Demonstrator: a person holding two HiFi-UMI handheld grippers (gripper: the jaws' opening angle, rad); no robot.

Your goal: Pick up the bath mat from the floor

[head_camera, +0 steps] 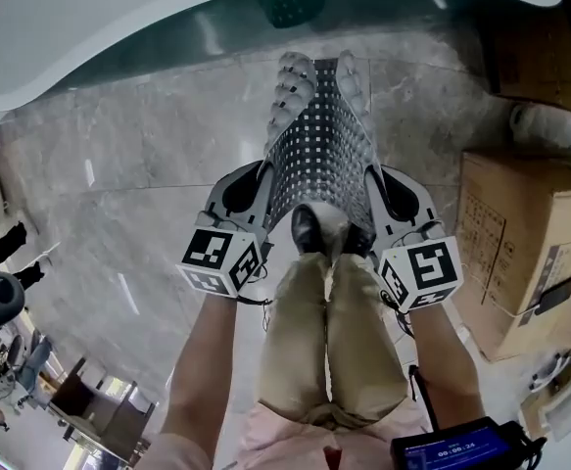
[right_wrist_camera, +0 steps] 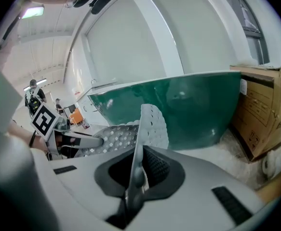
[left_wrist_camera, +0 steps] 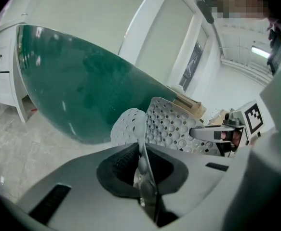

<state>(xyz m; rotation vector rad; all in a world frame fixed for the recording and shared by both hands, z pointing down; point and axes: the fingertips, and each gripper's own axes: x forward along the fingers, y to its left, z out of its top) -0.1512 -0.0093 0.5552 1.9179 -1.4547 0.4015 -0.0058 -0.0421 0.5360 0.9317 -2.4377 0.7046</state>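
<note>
The bath mat [head_camera: 321, 130] is a grey perforated rubber sheet with suction cups. It hangs off the floor between both grippers, its far end drooping toward the tub. My left gripper [head_camera: 262, 176] is shut on the mat's near left edge, and the thin edge of the bath mat [left_wrist_camera: 142, 165] runs between its jaws. My right gripper [head_camera: 373, 179] is shut on the near right edge, where the edge of the bath mat [right_wrist_camera: 135, 174] is pinched in the same way. In each gripper view the other gripper shows across the sagging mat.
A green-sided bathtub with a white rim [head_camera: 118, 47] curves across the far side of the grey marble floor [head_camera: 148, 194]. Cardboard boxes [head_camera: 525, 248] stand at the right. The person's legs and shoes [head_camera: 329, 302] are below the grippers.
</note>
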